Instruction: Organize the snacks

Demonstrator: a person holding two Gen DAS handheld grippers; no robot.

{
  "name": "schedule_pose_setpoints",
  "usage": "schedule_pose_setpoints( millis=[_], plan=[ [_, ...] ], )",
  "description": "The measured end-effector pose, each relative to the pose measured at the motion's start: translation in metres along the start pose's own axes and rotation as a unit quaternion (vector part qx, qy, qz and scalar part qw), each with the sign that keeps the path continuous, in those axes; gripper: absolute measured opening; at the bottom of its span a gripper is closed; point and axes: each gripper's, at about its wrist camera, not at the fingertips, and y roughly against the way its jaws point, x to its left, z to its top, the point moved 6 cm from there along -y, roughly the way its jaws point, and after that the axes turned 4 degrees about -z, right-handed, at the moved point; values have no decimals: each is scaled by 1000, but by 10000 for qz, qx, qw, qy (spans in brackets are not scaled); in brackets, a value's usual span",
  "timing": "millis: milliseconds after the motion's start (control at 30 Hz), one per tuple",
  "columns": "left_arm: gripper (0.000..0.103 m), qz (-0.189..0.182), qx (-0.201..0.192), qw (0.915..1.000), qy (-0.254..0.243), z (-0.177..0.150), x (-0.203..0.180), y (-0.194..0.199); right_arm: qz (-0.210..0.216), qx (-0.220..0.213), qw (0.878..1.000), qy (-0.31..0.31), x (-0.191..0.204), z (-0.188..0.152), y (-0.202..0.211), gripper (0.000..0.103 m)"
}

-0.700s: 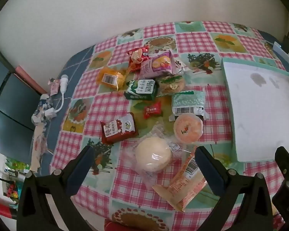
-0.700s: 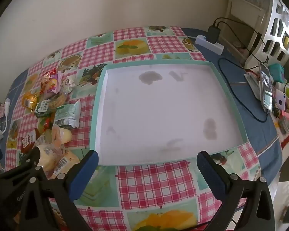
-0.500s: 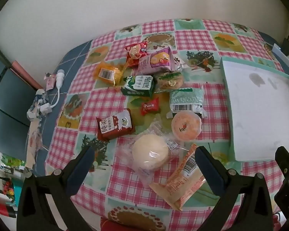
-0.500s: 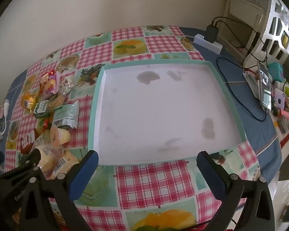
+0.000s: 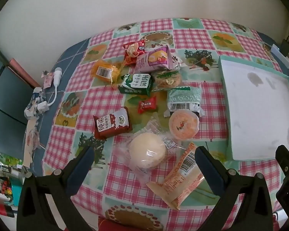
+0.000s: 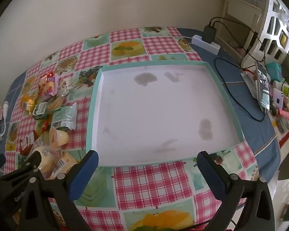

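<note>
Several wrapped snacks lie in a loose pile on the checked tablecloth in the left wrist view: a round pale bun [image 5: 147, 153], an orange wafer packet [image 5: 180, 181], a jelly cup [image 5: 183, 124], a red-brown packet [image 5: 112, 123], a green milk carton [image 5: 136, 83], a green-white packet [image 5: 184, 101] and a purple packet [image 5: 154, 60]. My left gripper [image 5: 144, 162] is open above the bun, holding nothing. A shallow white tray with a teal rim [image 6: 98, 88] lies right of the pile. My right gripper [image 6: 147, 162] is open and empty over the tray's near edge.
A power strip with a charger [image 6: 206, 40] and black cables lie behind the tray. A phone on a stand [image 6: 262, 85] and small clutter sit at the right table edge. A white cable and adapter [image 5: 55, 77] lie at the left edge. A wall runs behind the table.
Both views have shifted slightly: the snack pile and the tray sit a little higher and farther in frame. No snack has moved. Both grippers stay open.
</note>
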Motion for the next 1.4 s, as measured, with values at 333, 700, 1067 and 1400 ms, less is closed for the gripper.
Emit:
schedule_pose_setpoints(
  millis=[333, 700, 1067, 1400],
  plan=[
    [103, 43, 25, 9996, 262, 0, 9, -1, -58, 32, 10000, -21, 0, -1, 0, 103],
    [103, 34, 19, 9995, 312, -1, 12, -1, -124, 93, 9998, -86, -5, -2, -3, 103],
    [103, 30, 18, 9995, 318, -1, 13, -1, -148, 156, 9997, -130, -6, -4, -5, 103],
    [103, 26, 17, 9995, 323, -1, 13, -1, -149, 181, 9996, -147, -8, -3, -7, 103]
  ],
)
